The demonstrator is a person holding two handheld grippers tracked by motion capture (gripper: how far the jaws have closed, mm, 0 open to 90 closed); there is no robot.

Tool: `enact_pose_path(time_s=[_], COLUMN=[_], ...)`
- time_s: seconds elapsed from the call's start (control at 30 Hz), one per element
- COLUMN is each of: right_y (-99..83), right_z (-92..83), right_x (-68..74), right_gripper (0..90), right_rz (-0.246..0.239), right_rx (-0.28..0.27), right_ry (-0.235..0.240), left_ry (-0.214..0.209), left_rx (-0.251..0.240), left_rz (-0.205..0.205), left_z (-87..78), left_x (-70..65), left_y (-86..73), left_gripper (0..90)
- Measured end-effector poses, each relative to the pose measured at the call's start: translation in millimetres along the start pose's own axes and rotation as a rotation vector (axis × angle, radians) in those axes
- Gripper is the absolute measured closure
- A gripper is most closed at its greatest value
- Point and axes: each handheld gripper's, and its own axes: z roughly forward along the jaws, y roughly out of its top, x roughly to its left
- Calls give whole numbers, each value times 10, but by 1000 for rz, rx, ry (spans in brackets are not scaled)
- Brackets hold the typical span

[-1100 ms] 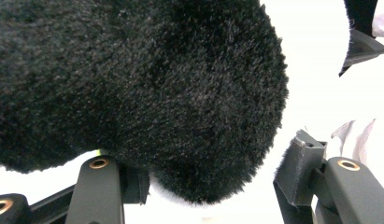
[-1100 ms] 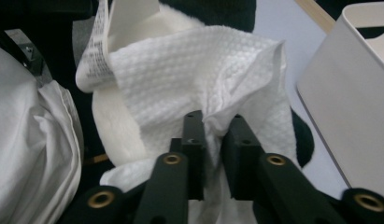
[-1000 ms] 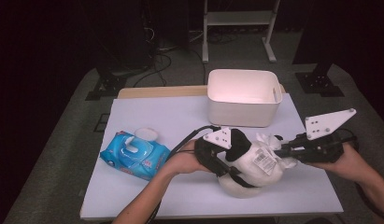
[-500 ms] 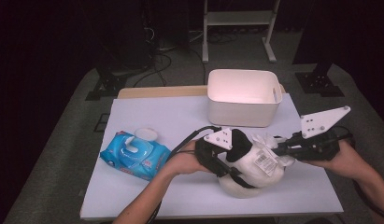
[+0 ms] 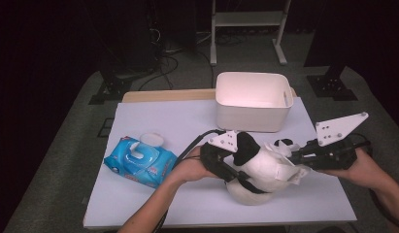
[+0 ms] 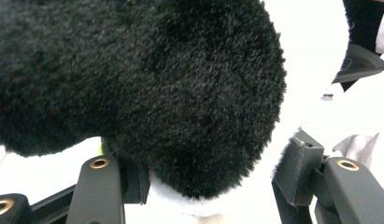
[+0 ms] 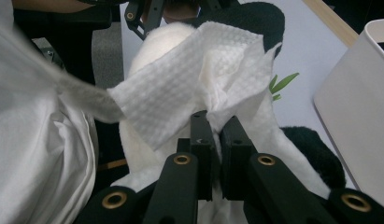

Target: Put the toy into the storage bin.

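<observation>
Soft, light plush panda [image 5: 257, 167] beside the white bin [image 5: 253, 101]: left gripper [image 5: 221, 160] clamps its squashy black limb; right gripper [image 7: 216, 123] pinches a limp wipe [image 7: 189, 93] against it.

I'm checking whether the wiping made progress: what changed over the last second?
Little: the right gripper, shut on the wet wipe, edged slightly toward the plush panda. The left gripper kept holding the panda; the wipes pack and white bin stayed put.
</observation>
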Motion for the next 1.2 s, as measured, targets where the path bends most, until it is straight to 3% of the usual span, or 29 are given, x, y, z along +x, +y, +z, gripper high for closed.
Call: enact_pose_path(time_s=[0.1, 0.2, 0.43, 0.6, 0.7, 0.87, 0.97, 1.03, 1.13, 1.2], right_y=[48, 123, 47, 119, 166, 54, 35, 66, 124, 112], right_z=[-9, 40, 28, 81, 104, 99, 100, 105, 129, 109], right_x=[-21, -8, -17, -21, -18, -40, -50, -58, -49, -56], right_gripper=[849, 850, 849, 849, 850, 850, 850, 849, 850, 850], right_rz=[1, -22, -8, -21, -31, -1, 10, 5, -10, -6], right_rx=[-34, -31, 19, -2, -6, -4, -23, -43, -44, -52], right_ry=[7, 8, -16, -3, -8, 1, 10, 12, -2, -16], left_ry=[-10, -2, 25, 31, 37, 41, 28, 16, 45, 57], left_rx=[11, 26, -16, 23, 18, 4, 22, 44, 55, 31], left_rz=[19, 30, 2, 28, 22, 1, 16, 48, 51, 35], left_z=[27, 26, -134, -63, -91, -134, -105, -75, -79, -126], left_x=[-24, -24, 16, -28, -9, 16, -12, -54, -64, -42], left_y=[43, 73, 49, 93, 76, 37, 81, 131, 180, 166], left_gripper=[391, 391, 399, 401, 403, 405, 410, 414, 415, 418])
